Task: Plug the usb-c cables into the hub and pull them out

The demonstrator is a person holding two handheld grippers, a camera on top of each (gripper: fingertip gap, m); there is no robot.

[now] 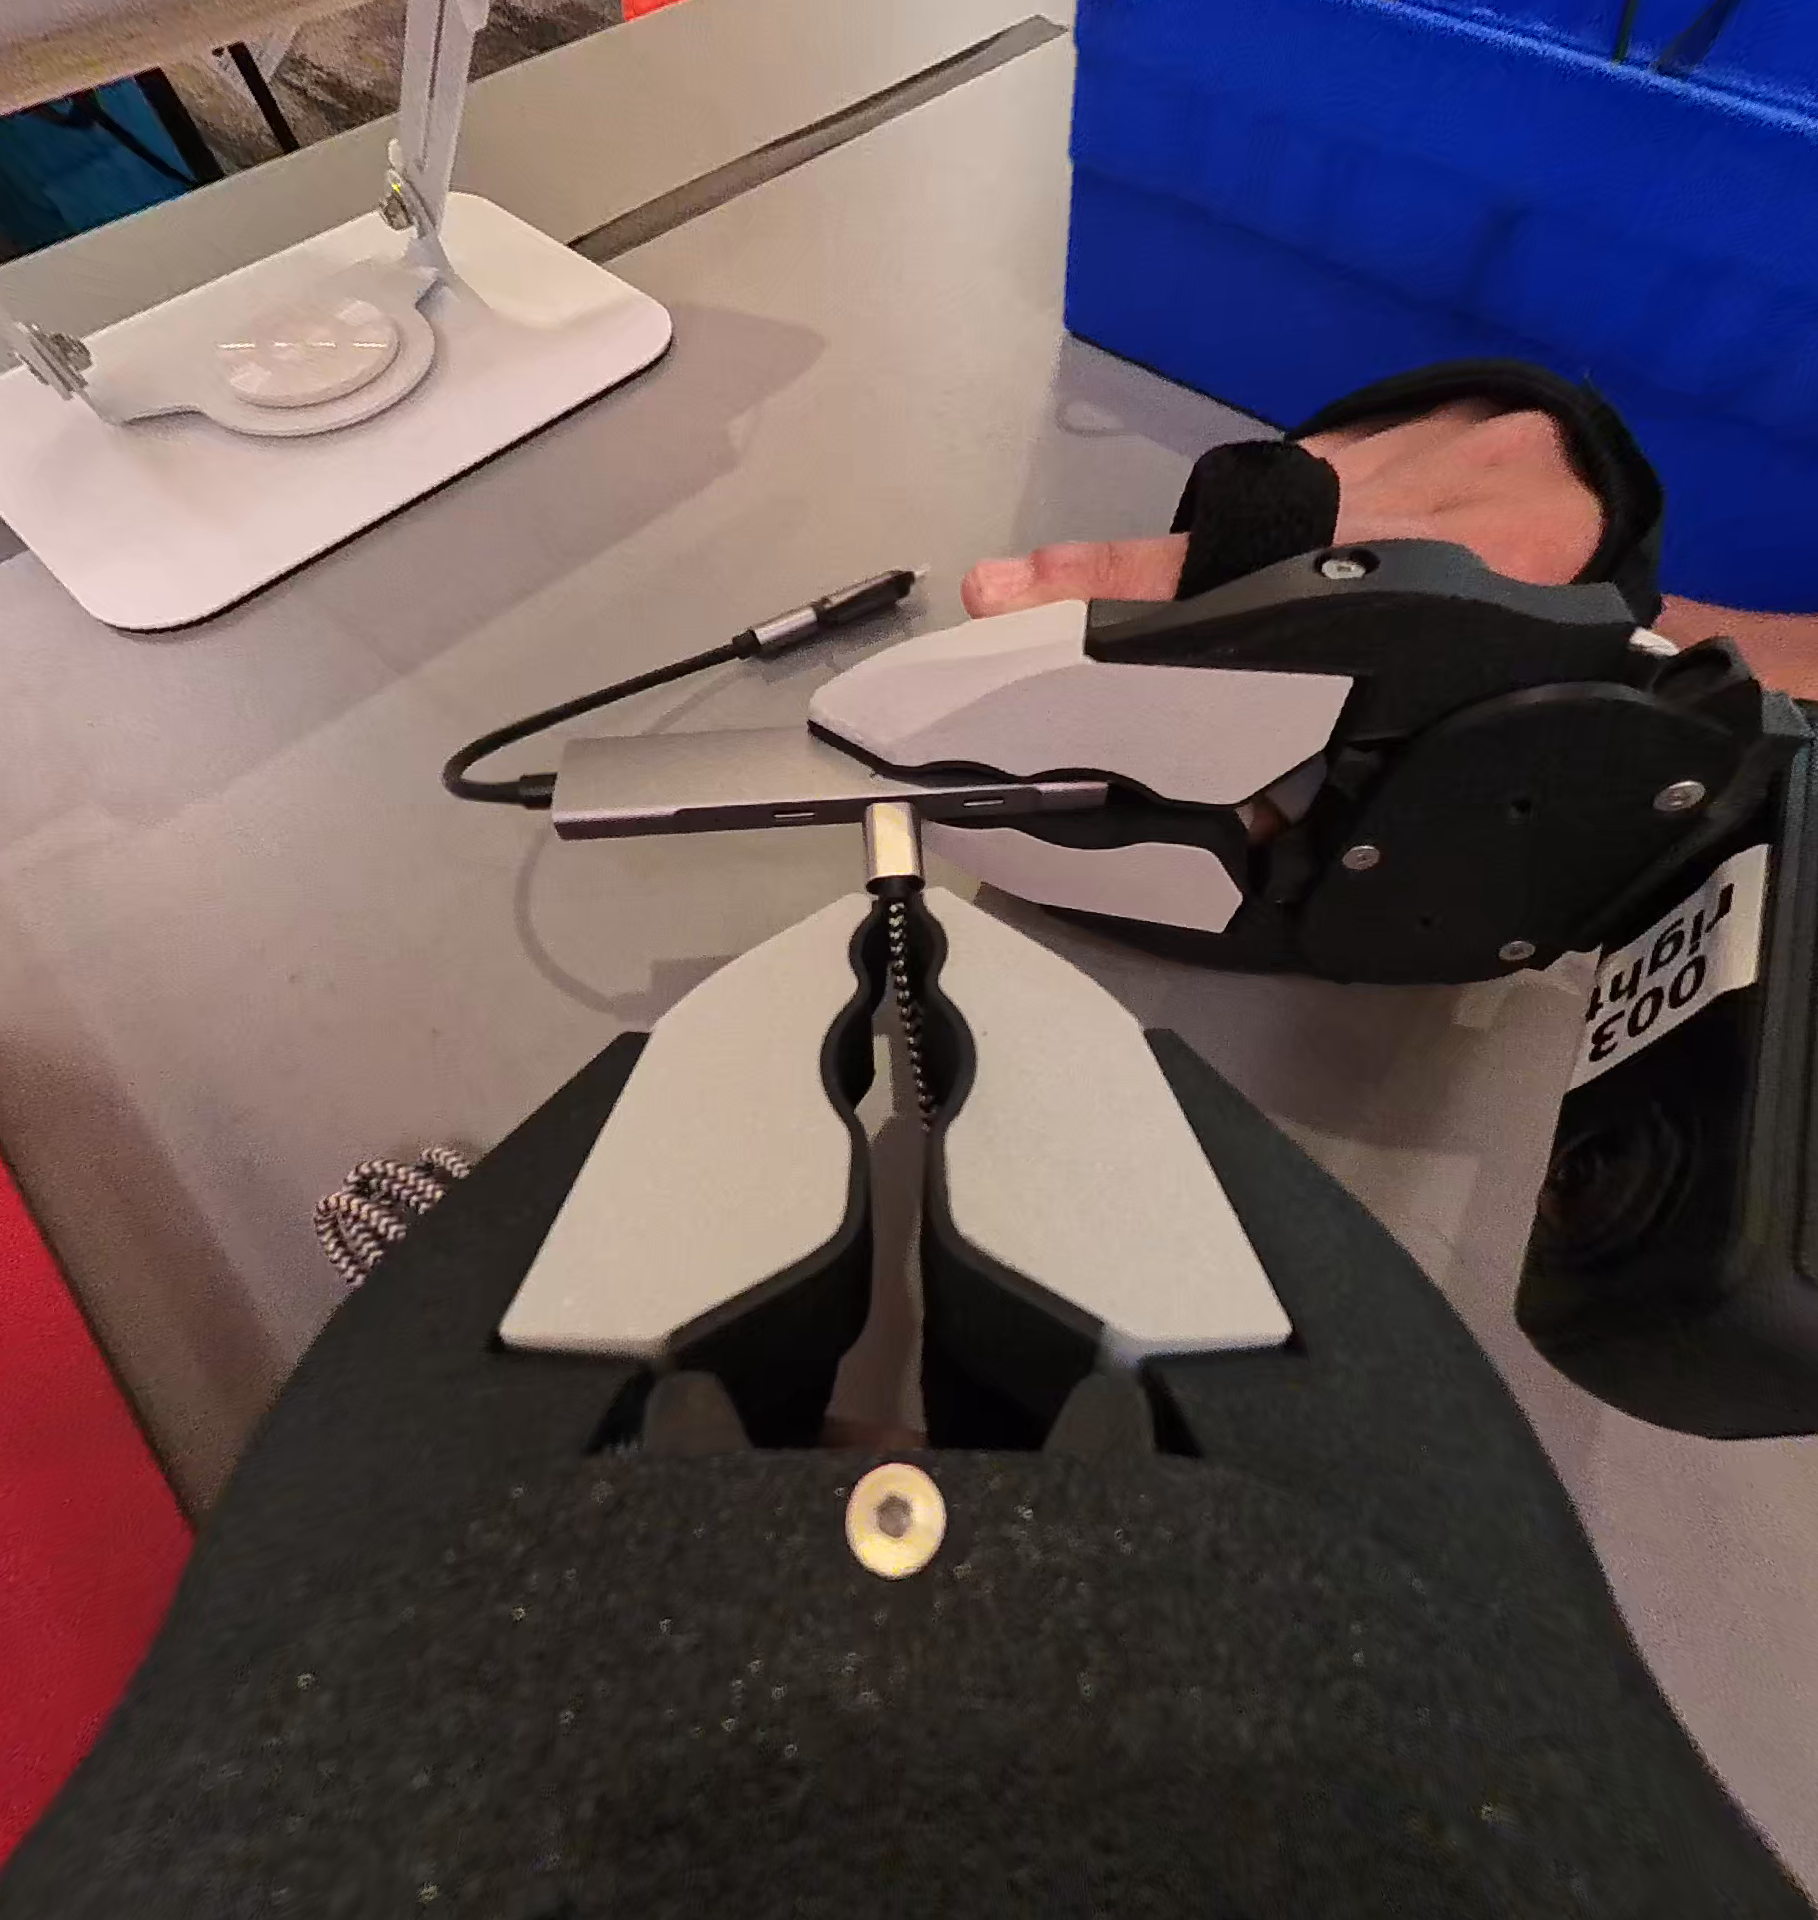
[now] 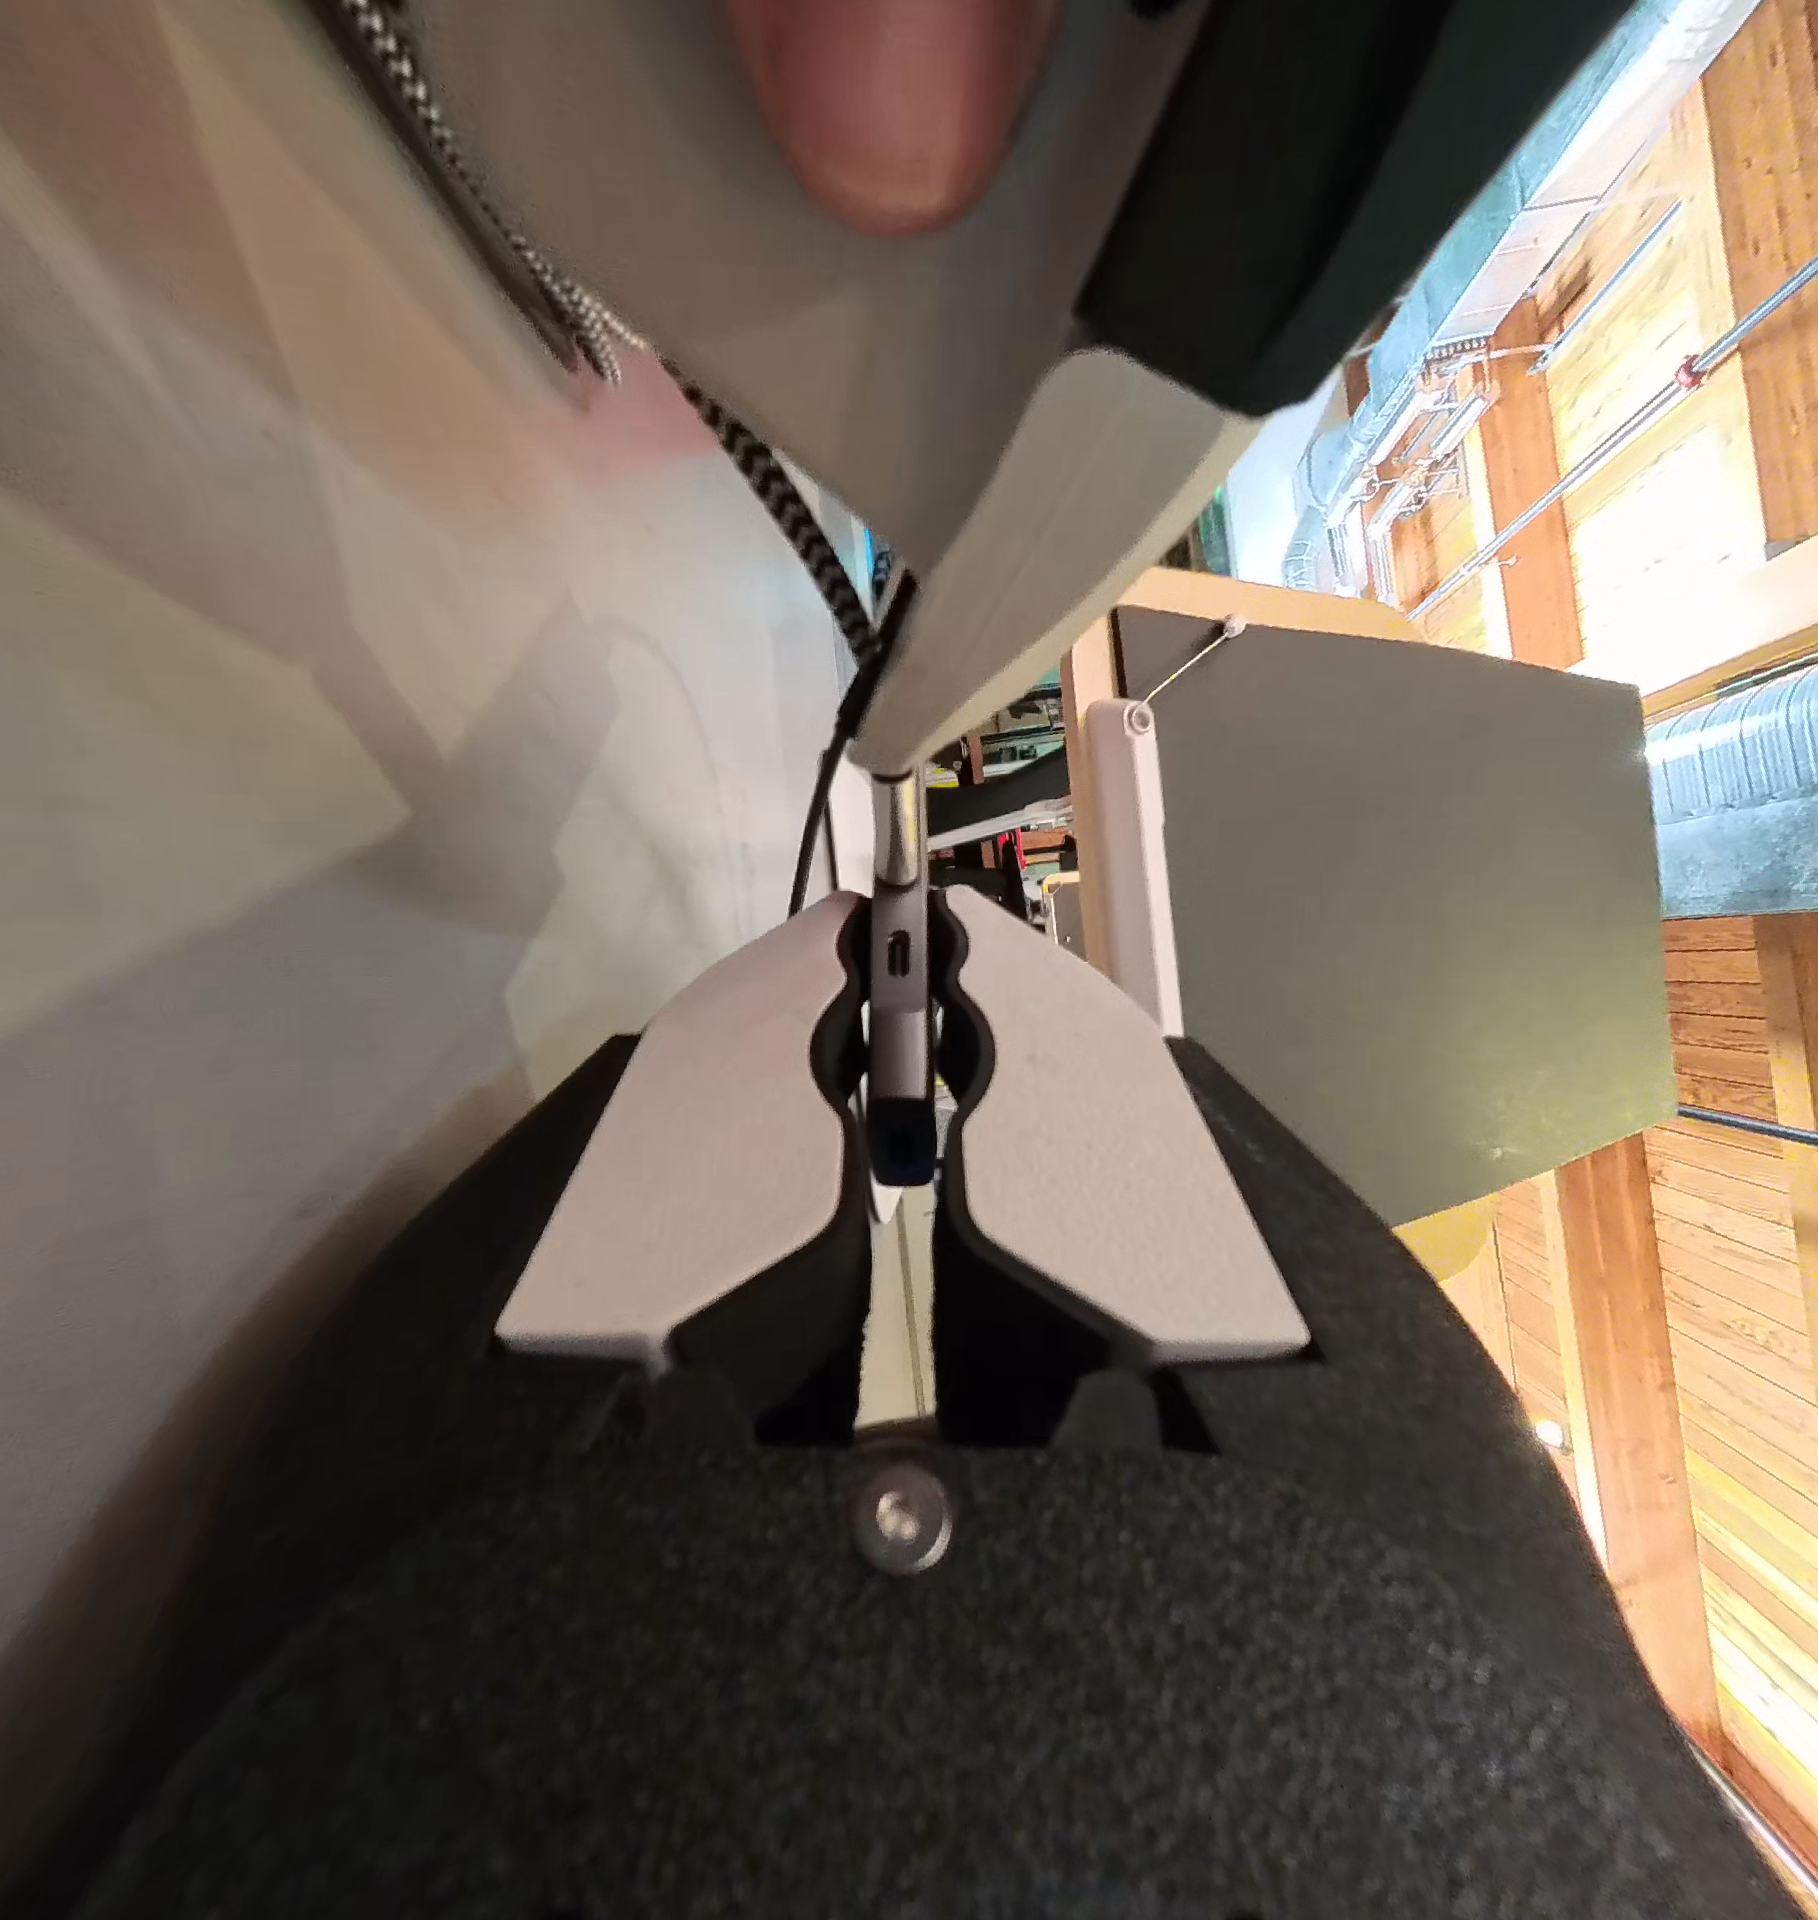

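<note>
While the right gripper's (image 1: 946, 800) fingers clamp the flat grey metal hub (image 1: 739, 795), the left gripper's (image 1: 900, 925) fingers, pinching the braided black-and-white cable (image 1: 910, 1018), should push or pull straight along the port.

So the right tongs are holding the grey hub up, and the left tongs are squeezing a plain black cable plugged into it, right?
Not quite: the cable in the left tongs is braided black and white, as the left wrist view shows. The right tongs do hold the grey hub, with the cable plugged in.

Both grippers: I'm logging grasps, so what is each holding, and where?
Left gripper pinches the braided cable just behind its metal plug. Right gripper clamps the hub across its flat faces at one end.
</note>
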